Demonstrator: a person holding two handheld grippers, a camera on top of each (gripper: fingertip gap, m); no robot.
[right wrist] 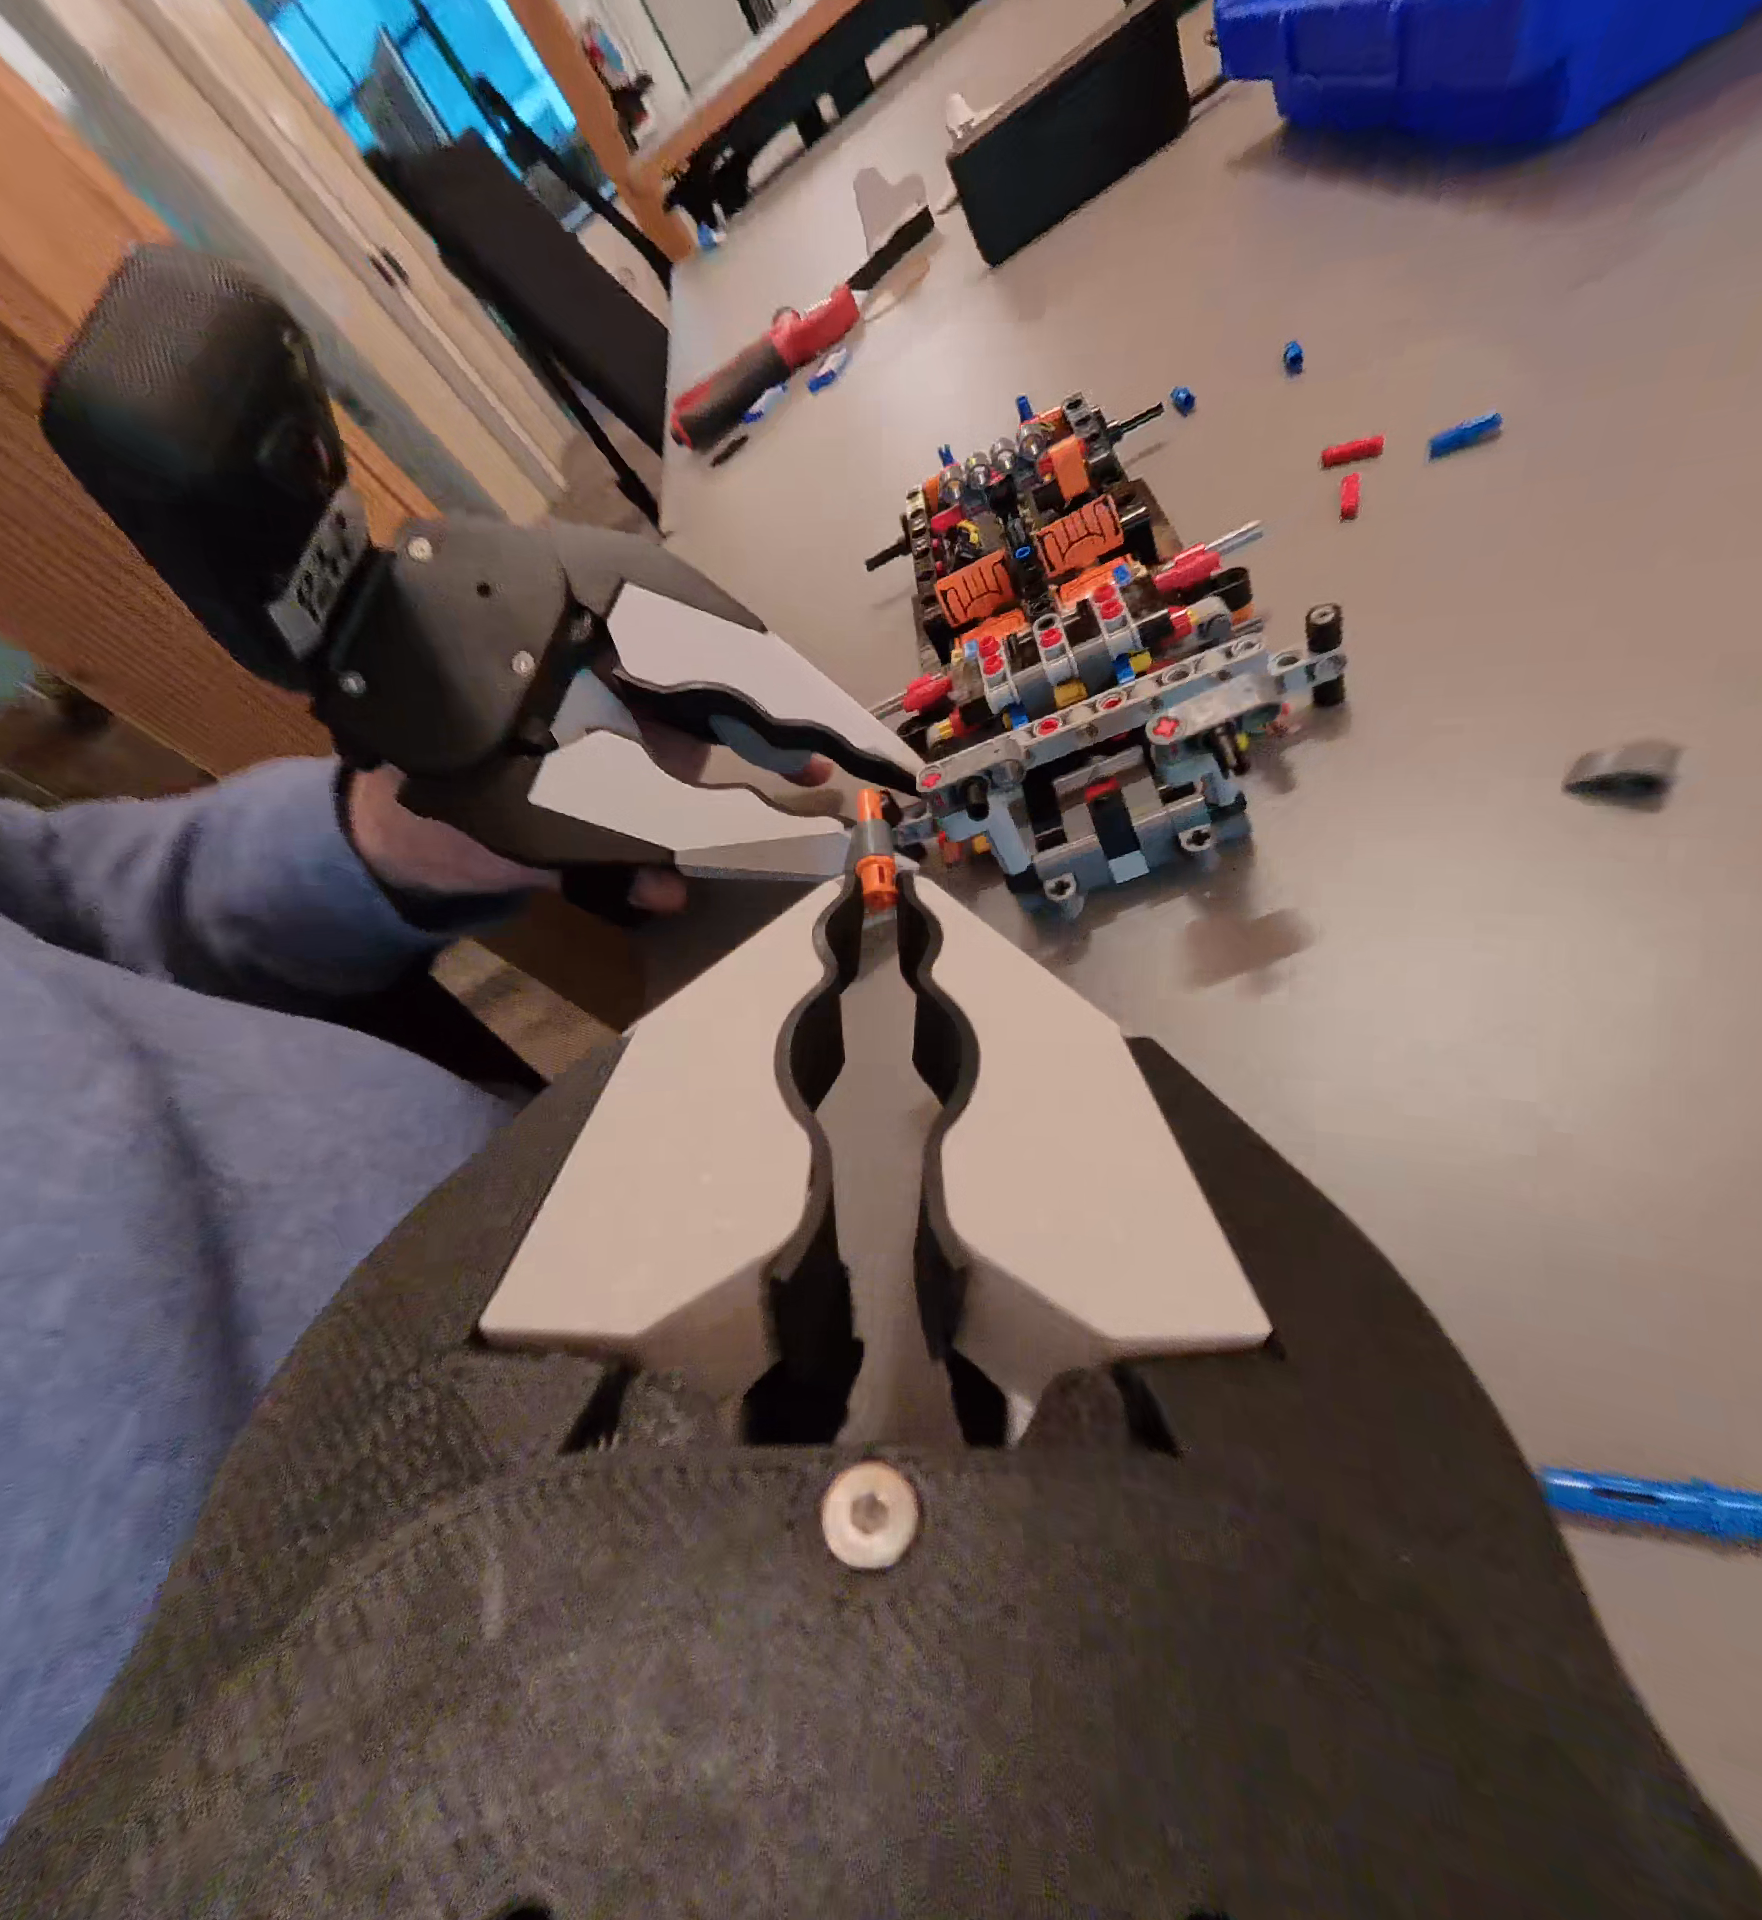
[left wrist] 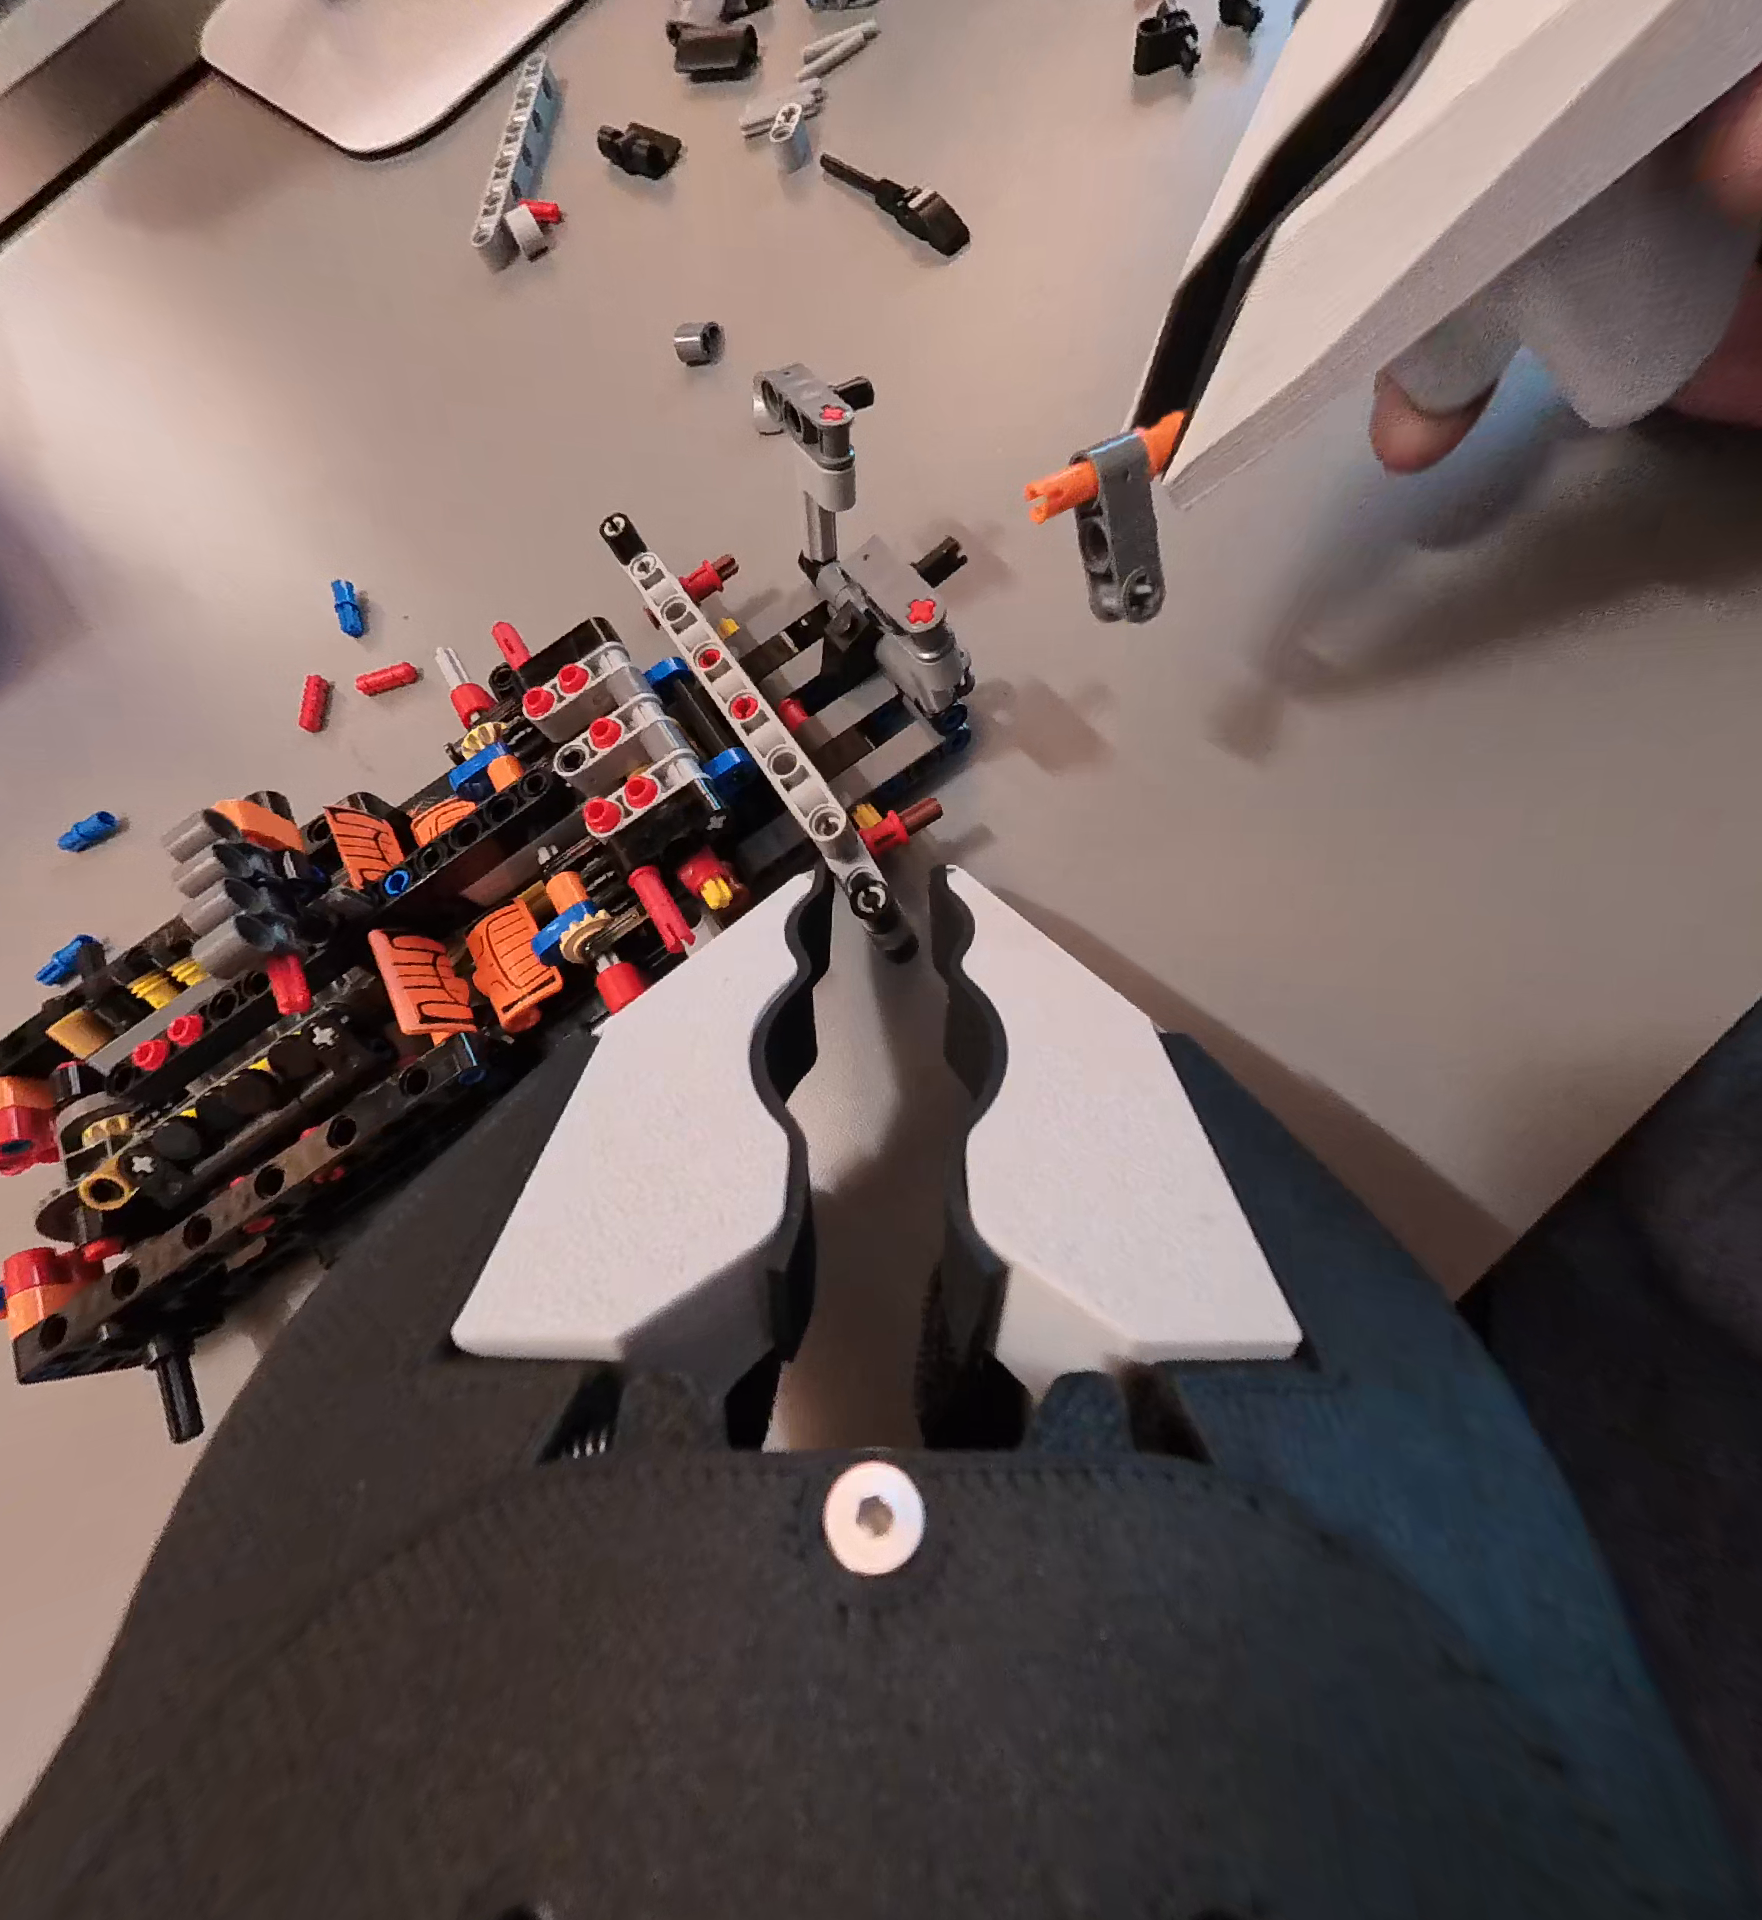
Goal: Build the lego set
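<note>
The partly built Lego vehicle lies on the grey table; it is black with orange, red and blue parts. It also shows in the right wrist view. A long light-grey beam crosses its near end. My left gripper is closed around that beam's end, where a black pin sits; the right wrist view shows the same gripper at the model's corner. My right gripper is shut on an orange pin. A dark grey connector hangs on this pin, in the air right of the model.
Loose red and blue pins, a grey beam and black parts lie beyond the model. A blue bin, a black box and a red-black tool stand farther off. A blue pin lies near. My right fingertips sit around 7 centimeters from my left ones.
</note>
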